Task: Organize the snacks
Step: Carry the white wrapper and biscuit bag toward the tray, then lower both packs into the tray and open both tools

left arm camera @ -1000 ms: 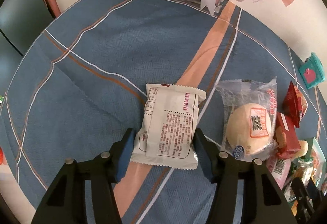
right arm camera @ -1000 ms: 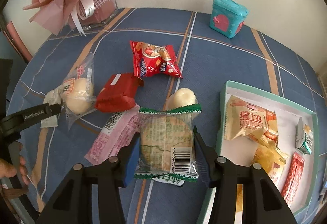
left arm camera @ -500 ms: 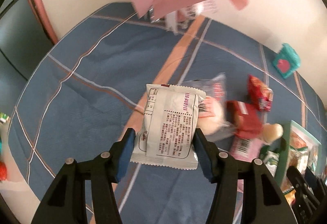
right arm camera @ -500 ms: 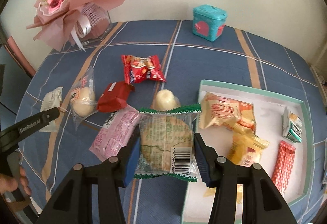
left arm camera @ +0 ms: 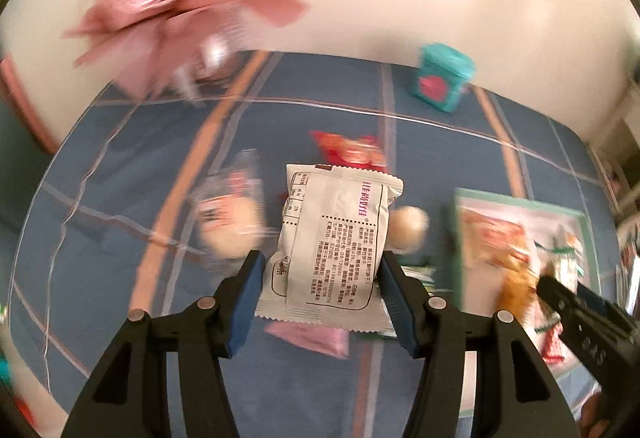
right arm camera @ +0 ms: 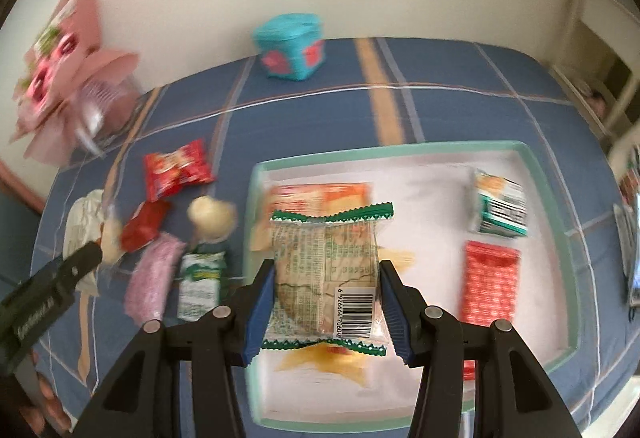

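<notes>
Left gripper clamped white packet; right gripper clamped green-edged packet over tray, 12 o'clock. Both seemed light, crinkly, crushable; side-edge grip suited.

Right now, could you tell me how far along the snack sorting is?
Partly done: several packets already lie in the tray. In hand: the right gripper holds a green-edged packet over the tray, and the left gripper holds a white packet. Left: the red packet and others on the tablecloth.
</notes>
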A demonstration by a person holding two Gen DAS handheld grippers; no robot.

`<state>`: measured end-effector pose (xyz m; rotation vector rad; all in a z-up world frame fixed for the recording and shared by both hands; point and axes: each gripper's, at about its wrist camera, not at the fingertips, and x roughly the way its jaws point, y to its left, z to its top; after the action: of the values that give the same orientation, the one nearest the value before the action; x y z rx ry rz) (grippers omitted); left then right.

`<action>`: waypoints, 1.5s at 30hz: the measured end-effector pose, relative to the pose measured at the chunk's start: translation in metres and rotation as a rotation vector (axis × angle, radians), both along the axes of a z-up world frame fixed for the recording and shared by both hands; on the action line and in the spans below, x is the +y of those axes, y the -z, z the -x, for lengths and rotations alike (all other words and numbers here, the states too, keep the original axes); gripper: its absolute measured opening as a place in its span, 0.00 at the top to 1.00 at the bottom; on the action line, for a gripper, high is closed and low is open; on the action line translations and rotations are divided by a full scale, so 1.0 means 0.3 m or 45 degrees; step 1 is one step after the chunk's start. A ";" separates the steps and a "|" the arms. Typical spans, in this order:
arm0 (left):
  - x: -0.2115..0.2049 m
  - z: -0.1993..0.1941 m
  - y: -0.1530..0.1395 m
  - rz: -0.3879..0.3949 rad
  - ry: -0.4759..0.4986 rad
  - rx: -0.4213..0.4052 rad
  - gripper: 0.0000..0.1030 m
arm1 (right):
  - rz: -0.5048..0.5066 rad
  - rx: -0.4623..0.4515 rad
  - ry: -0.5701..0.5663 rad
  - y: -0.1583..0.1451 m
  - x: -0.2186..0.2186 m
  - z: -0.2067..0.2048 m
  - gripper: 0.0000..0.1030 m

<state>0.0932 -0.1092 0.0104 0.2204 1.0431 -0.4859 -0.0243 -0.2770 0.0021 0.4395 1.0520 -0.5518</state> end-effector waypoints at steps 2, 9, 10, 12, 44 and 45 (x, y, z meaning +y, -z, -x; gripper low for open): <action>-0.066 0.039 -0.001 -0.005 0.068 -0.002 0.42 | -0.011 -0.009 0.059 -0.005 -0.055 0.040 0.49; -0.256 0.165 0.040 -0.102 0.272 -0.034 0.42 | -0.015 0.007 0.228 -0.004 -0.194 0.163 0.49; -0.279 0.179 0.053 -0.130 0.293 -0.039 0.42 | -0.018 0.009 0.246 -0.001 -0.208 0.179 0.49; -0.320 0.200 0.079 -0.184 0.325 -0.051 0.42 | -0.028 0.012 0.273 0.006 -0.230 0.203 0.49; -0.455 0.362 0.169 -0.325 0.524 -0.021 0.36 | -0.113 0.115 0.280 0.113 -0.297 0.186 0.40; -0.450 0.359 0.155 -0.304 0.520 -0.020 0.36 | -0.107 0.107 0.280 0.103 -0.295 0.189 0.40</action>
<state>-0.0144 -0.2441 -0.0360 0.6567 1.0431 -0.7255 -0.0810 -0.3654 -0.0290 0.6151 1.1171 -0.7286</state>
